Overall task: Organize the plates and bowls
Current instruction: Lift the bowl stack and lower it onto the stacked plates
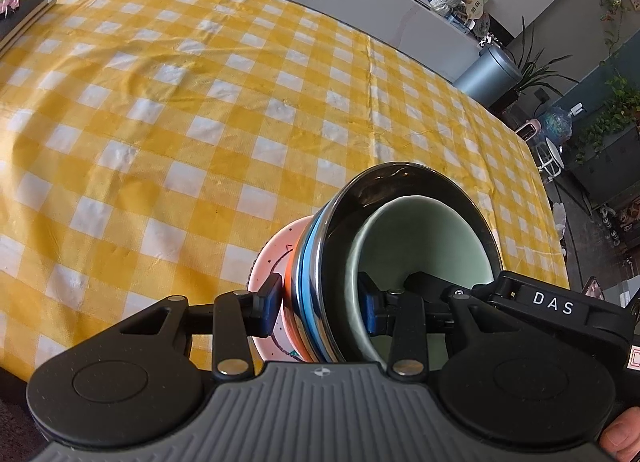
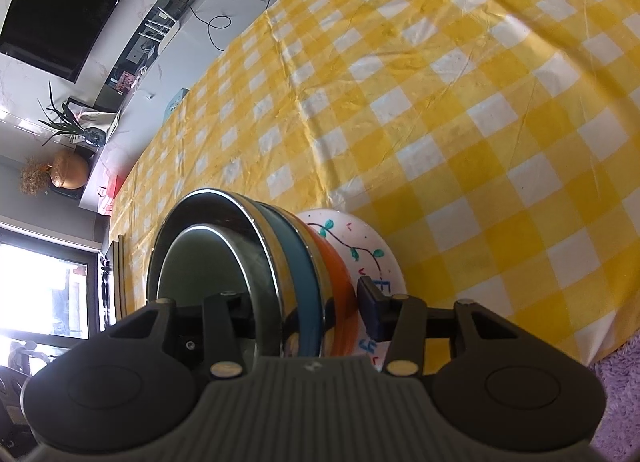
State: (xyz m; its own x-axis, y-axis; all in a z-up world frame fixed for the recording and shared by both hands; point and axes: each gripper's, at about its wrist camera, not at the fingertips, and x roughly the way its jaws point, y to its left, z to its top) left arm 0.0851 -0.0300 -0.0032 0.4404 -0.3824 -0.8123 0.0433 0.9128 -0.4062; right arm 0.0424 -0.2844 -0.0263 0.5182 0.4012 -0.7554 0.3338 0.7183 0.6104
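Gripping the stack of nested dishes from both sides, the two grippers hold it low over the yellow checked tabletop (image 1: 200, 109), near its front edge. The left gripper (image 1: 320, 306) is clamped across the stack's rim: one pad presses the outside of the pink plate (image 1: 266, 262) at the bottom, the other sits inside the green bowl (image 1: 420, 238) that nests in the steel bowl (image 1: 348, 205). Between plate and steel bowl show an orange layer (image 1: 289, 286) and a blue one (image 1: 310, 286). The right gripper (image 2: 304, 310) clamps the opposite rim the same way, one pad on the painted underside of the plate (image 2: 360, 238), the other hidden inside the bowls. Whether the plate touches the cloth cannot be told. To set the stack down well, both hands should probably lower together and keep it level, release only once the plate lies flat, and open evenly so nothing slides.
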